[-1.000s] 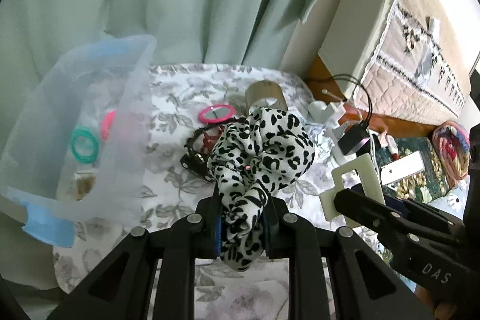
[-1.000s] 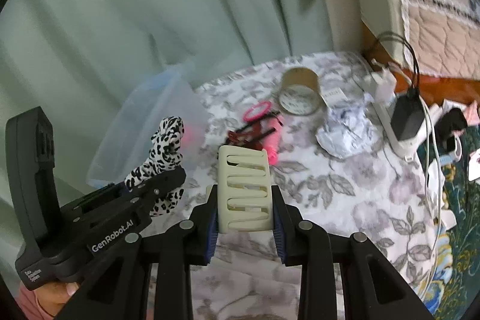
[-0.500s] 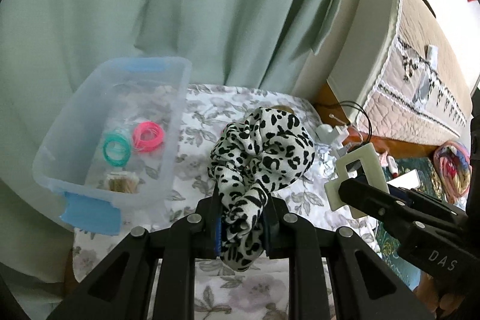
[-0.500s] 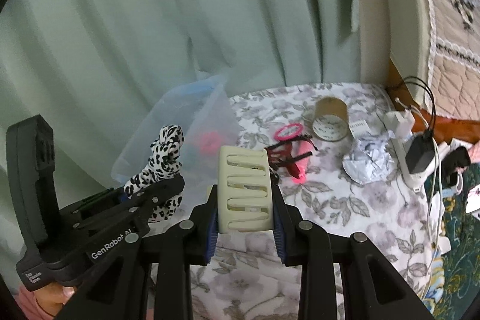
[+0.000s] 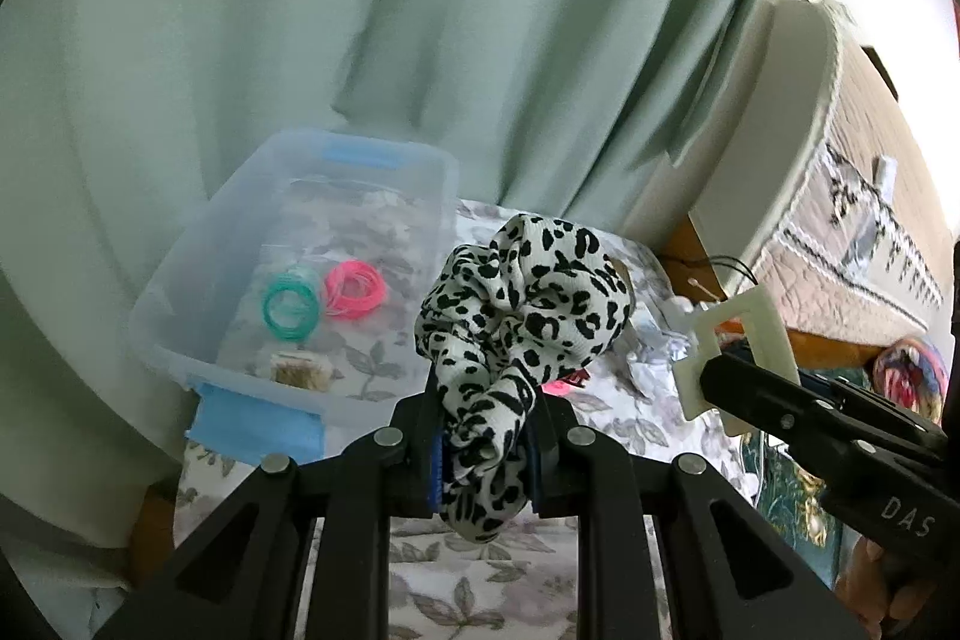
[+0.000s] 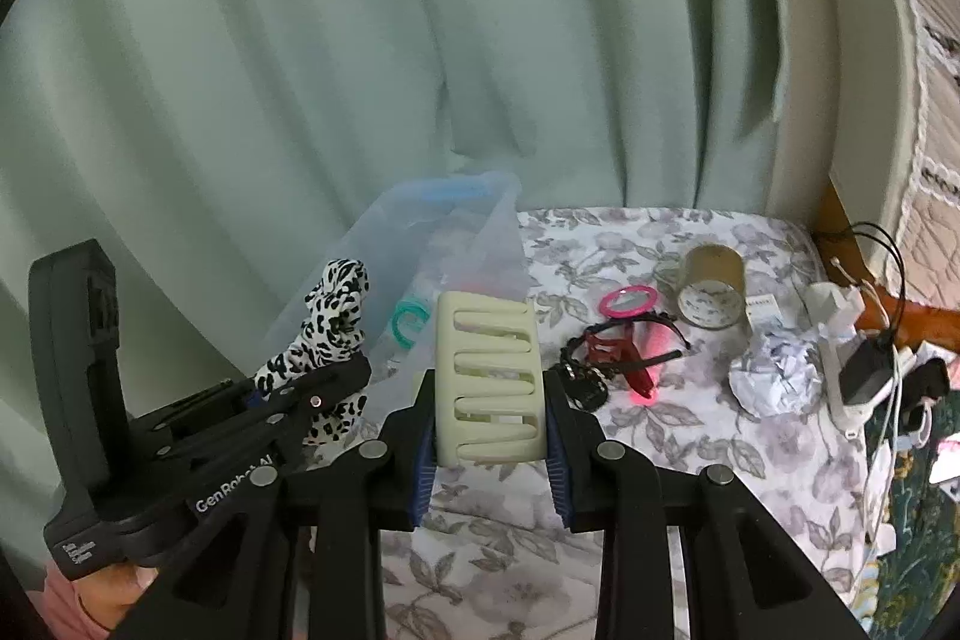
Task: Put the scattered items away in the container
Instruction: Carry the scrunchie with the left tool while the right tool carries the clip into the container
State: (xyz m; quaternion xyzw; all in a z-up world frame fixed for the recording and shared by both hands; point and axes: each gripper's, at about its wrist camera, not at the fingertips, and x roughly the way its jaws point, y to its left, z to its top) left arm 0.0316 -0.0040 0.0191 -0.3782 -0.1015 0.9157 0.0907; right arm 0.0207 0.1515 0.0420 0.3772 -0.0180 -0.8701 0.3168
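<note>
My left gripper (image 5: 483, 421) is shut on a leopard-print scrunchie (image 5: 522, 307), held above the floral table to the right of a clear plastic bin (image 5: 180, 340). Teal (image 5: 290, 305) and pink (image 5: 355, 290) hair ties and a small tan item lie in the bin. My right gripper (image 6: 489, 430) is shut on a cream claw hair clip (image 6: 487, 376). In the right wrist view the bin (image 6: 498, 214) stands just behind the clip, and the left gripper (image 6: 312, 388) with the scrunchie (image 6: 336, 307) is at the left. The right gripper (image 5: 720, 370) with the clip (image 5: 744, 340) shows at the right in the left wrist view.
On the floral cloth (image 6: 660, 430) lie a pink ring (image 6: 629, 303), red and black hair clips (image 6: 612, 349), a tape roll (image 6: 711, 283), crumpled paper (image 6: 774, 379) and chargers with cables (image 6: 858, 370). A green curtain (image 6: 420, 40) hangs behind; a bed (image 5: 870, 232) stands at the right.
Both grippers have risen and pulled back from the table with their items still held. The bin now appears farther off and its inside is visible in the left wrist view.
</note>
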